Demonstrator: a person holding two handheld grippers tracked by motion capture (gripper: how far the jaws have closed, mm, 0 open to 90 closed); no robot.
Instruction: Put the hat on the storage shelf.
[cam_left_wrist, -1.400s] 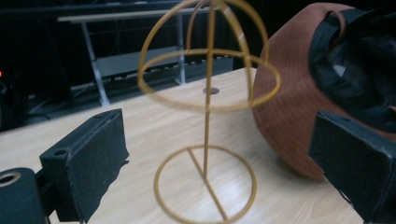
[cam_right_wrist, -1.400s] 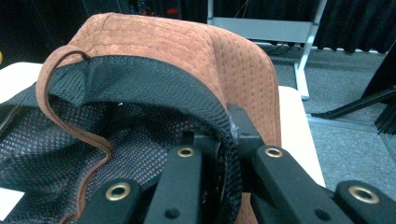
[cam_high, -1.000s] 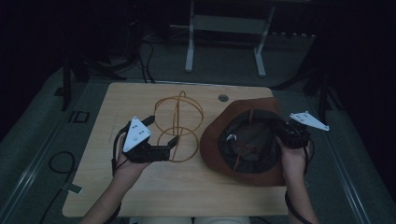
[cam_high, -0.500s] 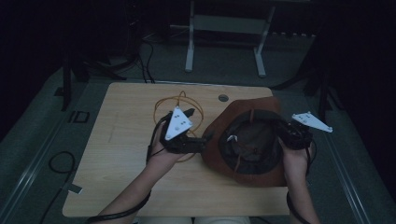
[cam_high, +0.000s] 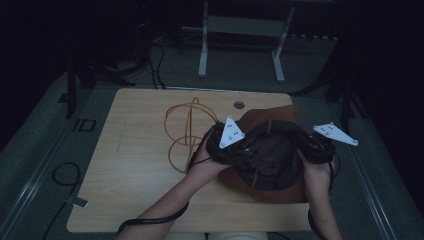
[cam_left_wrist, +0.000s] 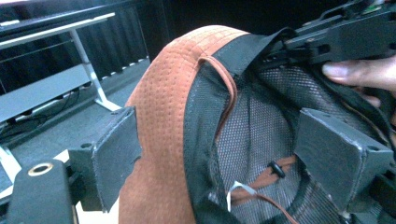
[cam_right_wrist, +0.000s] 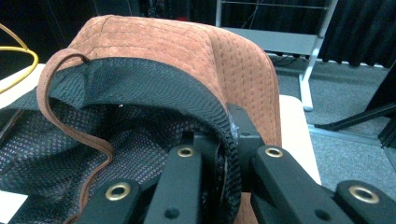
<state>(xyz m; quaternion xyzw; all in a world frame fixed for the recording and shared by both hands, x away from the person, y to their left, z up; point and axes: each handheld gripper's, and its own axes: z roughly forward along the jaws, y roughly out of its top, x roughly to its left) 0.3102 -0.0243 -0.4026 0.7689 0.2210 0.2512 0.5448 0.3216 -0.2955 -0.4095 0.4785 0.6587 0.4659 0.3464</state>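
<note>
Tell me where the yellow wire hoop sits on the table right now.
In the high view the yellow wire hoop lies at the table's middle, just left of the brown hat and beside the left claw.

rust-brown hat (cam_high: 270, 150), black mesh lining (cam_left_wrist: 261, 130)

Light wooden counter (cam_high: 130, 165) with rounded corners. A brown hat (cam_high: 270, 150), upturned with its dark mesh lining showing, lies near the right edge. Yellow cable loops (cam_high: 187, 130) lie at centre, toward the far edge. A small round grommet (cam_high: 239, 105) sits near the far edge.
</note>
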